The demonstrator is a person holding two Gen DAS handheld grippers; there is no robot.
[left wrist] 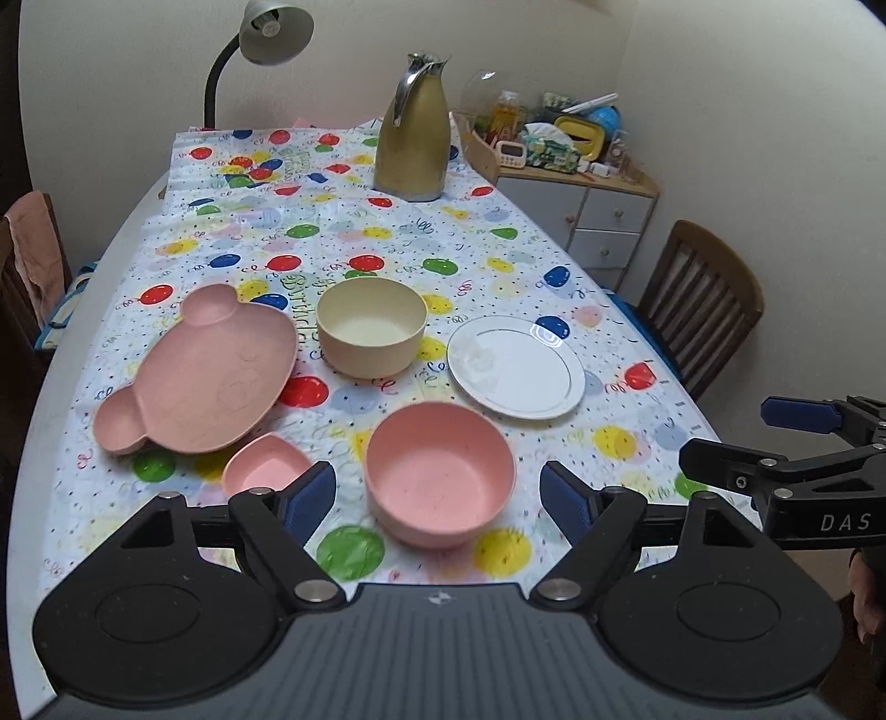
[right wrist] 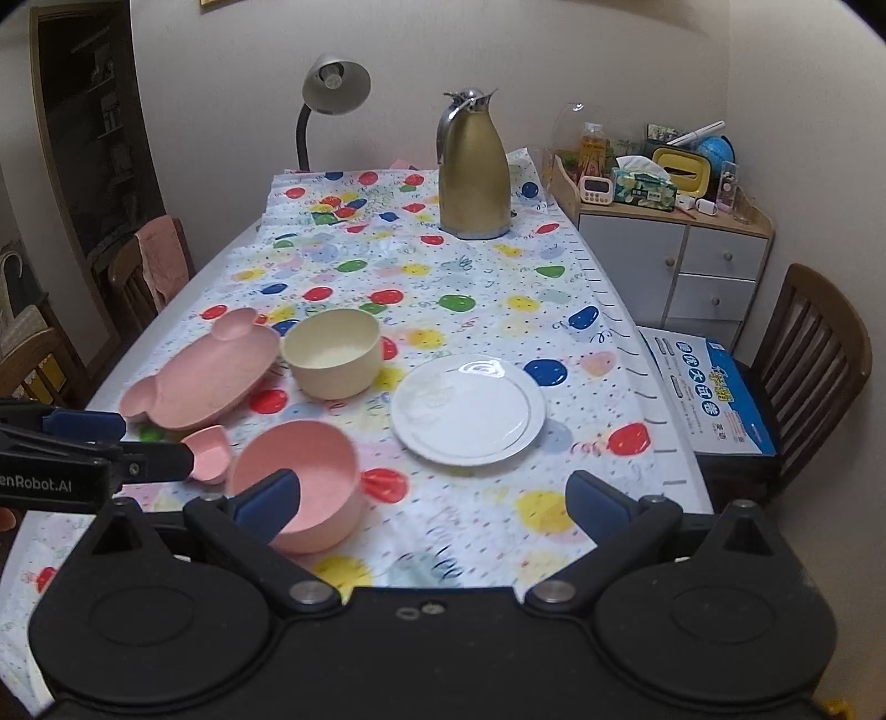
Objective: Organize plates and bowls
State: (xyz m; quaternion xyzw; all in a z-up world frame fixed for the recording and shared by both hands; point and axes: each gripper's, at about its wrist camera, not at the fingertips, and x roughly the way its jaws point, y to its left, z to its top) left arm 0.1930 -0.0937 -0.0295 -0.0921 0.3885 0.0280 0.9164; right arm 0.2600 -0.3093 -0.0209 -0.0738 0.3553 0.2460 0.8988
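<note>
Nearest, left gripper (left wrist: 437, 498): jaws spread wide and holding nothing, above the table's near edge.
Pink bowl (left wrist: 440, 471): upright on the balloon tablecloth (left wrist: 354, 232), lying between the left gripper's blue pads (left wrist: 307, 493) with a gap on each side.
Right gripper (right wrist: 432, 498): jaws also wide apart and empty; its left pad overlaps the pink bowl's near rim in its own view, though contact cannot be told.
Small pink dish (left wrist: 266, 462): just left of the pink bowl, partly behind the left pad.
Bear-shaped pink plate (left wrist: 205, 371): left of centre, farther back, with two round ear wells.
Cream bowl (left wrist: 371, 327): behind the pink bowl, just beside the bear plate.
White plate (right wrist: 468, 410): right of the bowls, ahead of the right gripper's open gap.
Right view only: a printed blue-and-white pack (right wrist: 714, 387) on the chair (right wrist: 814, 354) seat, and a dark doorway at far left.
Left view only: the whole pink bowl, unobstructed.
Far end: gold carafe (left wrist: 412, 133), desk lamp (left wrist: 266, 39), cluttered drawer cabinet (left wrist: 592, 205).
</note>
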